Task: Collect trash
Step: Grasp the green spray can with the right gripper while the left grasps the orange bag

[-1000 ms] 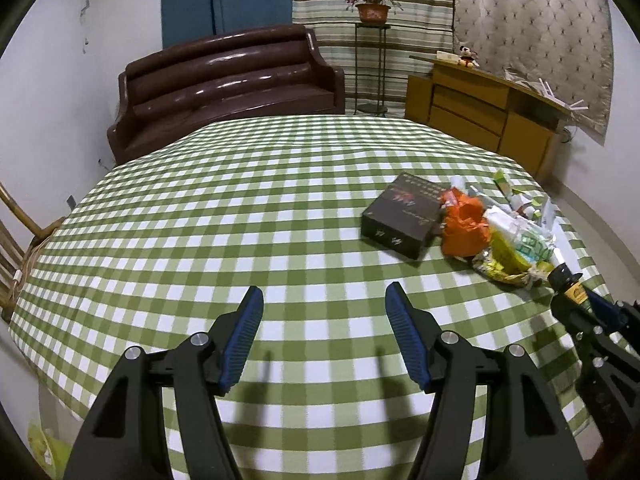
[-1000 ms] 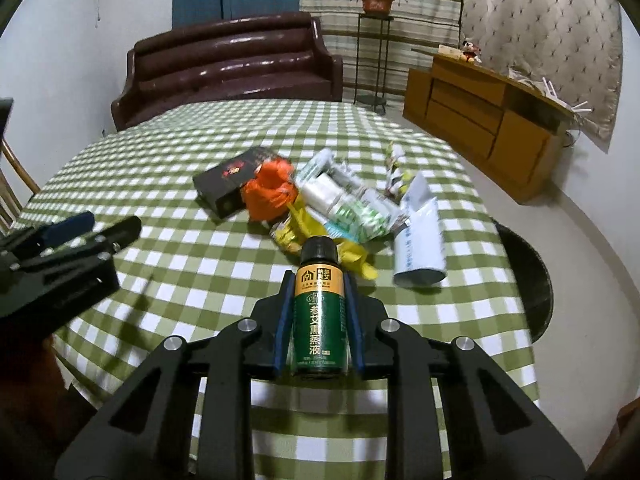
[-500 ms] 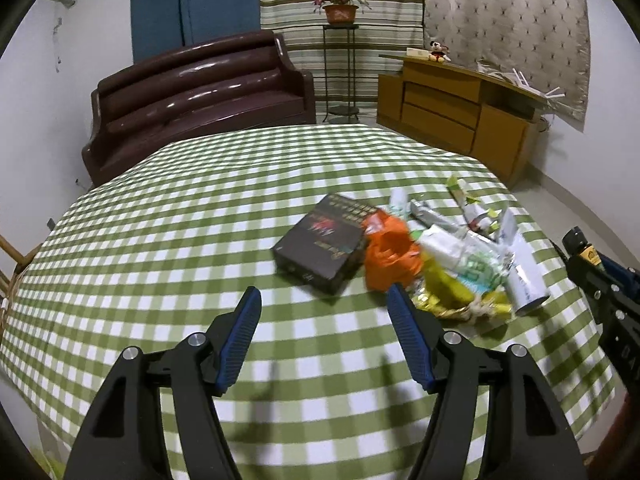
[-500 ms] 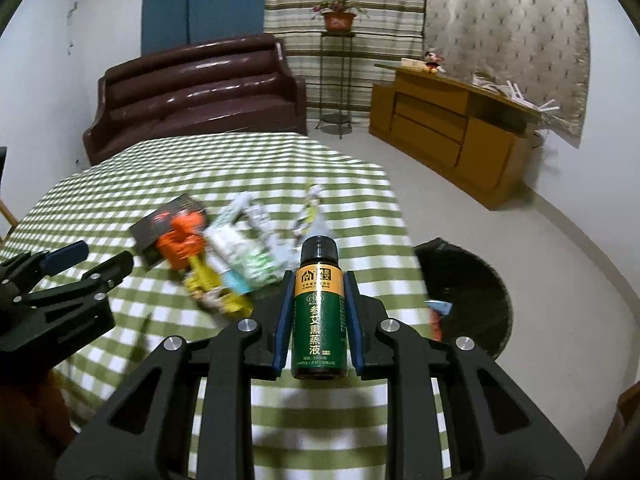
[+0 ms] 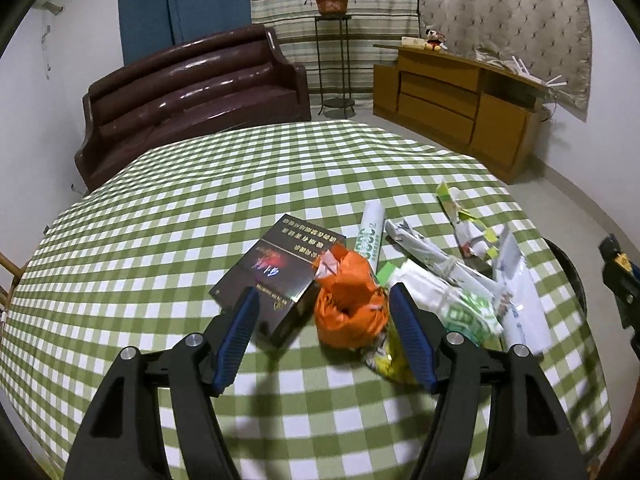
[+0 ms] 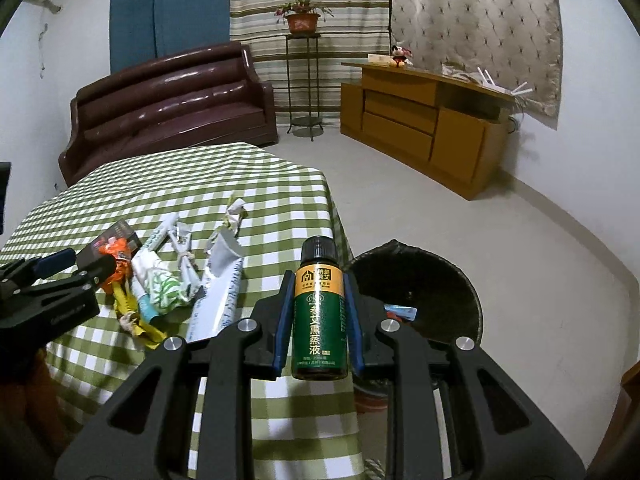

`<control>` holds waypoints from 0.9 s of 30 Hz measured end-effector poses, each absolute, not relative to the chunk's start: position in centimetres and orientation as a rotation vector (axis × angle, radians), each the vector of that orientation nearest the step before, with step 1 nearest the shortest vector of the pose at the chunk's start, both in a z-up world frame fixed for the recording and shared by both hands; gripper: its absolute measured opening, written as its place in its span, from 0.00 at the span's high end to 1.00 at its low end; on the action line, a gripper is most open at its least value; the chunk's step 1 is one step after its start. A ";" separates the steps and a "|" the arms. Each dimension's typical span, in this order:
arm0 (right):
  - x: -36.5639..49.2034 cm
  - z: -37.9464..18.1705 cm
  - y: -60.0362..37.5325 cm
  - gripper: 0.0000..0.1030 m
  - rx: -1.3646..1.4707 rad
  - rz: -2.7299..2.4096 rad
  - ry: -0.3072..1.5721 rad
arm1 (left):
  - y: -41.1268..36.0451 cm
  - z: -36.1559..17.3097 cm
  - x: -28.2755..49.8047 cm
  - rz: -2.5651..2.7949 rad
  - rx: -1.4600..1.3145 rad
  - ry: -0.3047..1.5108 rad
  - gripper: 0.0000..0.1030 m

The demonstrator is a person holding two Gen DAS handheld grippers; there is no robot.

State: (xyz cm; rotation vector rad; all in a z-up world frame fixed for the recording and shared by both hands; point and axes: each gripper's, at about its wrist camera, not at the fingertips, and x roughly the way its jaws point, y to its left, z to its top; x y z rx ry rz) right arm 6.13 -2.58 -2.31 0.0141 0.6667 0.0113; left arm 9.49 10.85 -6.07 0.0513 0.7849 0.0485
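Note:
My right gripper (image 6: 318,320) is shut on a small green bottle (image 6: 319,320) with an orange label band and black cap, held upright beside the table's right edge, near a black trash bin (image 6: 432,280) on the floor. My left gripper (image 5: 322,320) is open, its jaws on either side of a crumpled orange bag (image 5: 348,304) in the trash pile. A black box (image 5: 276,276) lies just left of the bag. White and green wrappers (image 5: 452,292) and a yellow wrapper (image 5: 390,356) lie to its right.
The round table has a green checked cloth (image 5: 180,240). A brown sofa (image 5: 192,92) stands behind it, a wooden cabinet (image 5: 460,104) at the right wall. The bin holds some scraps (image 6: 400,312).
My left gripper has moved right and forward to straddle the orange bag. My right gripper has swung right with the bottle, from over the table toward the bin.

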 end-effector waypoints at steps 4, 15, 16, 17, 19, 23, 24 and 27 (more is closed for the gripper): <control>6.4 -2.8 -3.0 0.77 0.028 0.015 0.674 | 10.8 -6.7 10.3 0.047 0.053 0.813 0.36; 7.1 -3.8 -3.5 0.77 0.057 0.021 0.693 | 10.2 -6.8 10.2 0.006 0.086 0.801 0.63; 7.1 -3.8 -3.6 0.77 0.057 0.021 0.693 | 10.2 -6.8 10.2 0.000 0.080 0.800 0.63; 7.1 -3.8 -3.6 0.77 0.059 0.021 0.693 | 10.3 -6.7 10.2 -0.002 0.077 0.800 0.63; 7.1 -3.8 -3.7 0.77 0.061 0.020 0.691 | 10.3 -6.7 10.1 -0.001 0.080 0.798 0.63; 7.1 -3.8 -3.9 0.77 0.061 0.017 0.689 | 10.4 -6.1 9.6 -0.002 0.073 0.780 0.63; 7.1 -3.7 -3.9 0.77 0.061 0.015 0.688 | 10.4 -5.7 9.4 -0.002 0.072 0.768 0.63; 7.0 -3.6 -4.1 0.77 0.060 0.005 0.678 | 10.1 -4.5 9.0 -0.016 0.062 0.743 0.63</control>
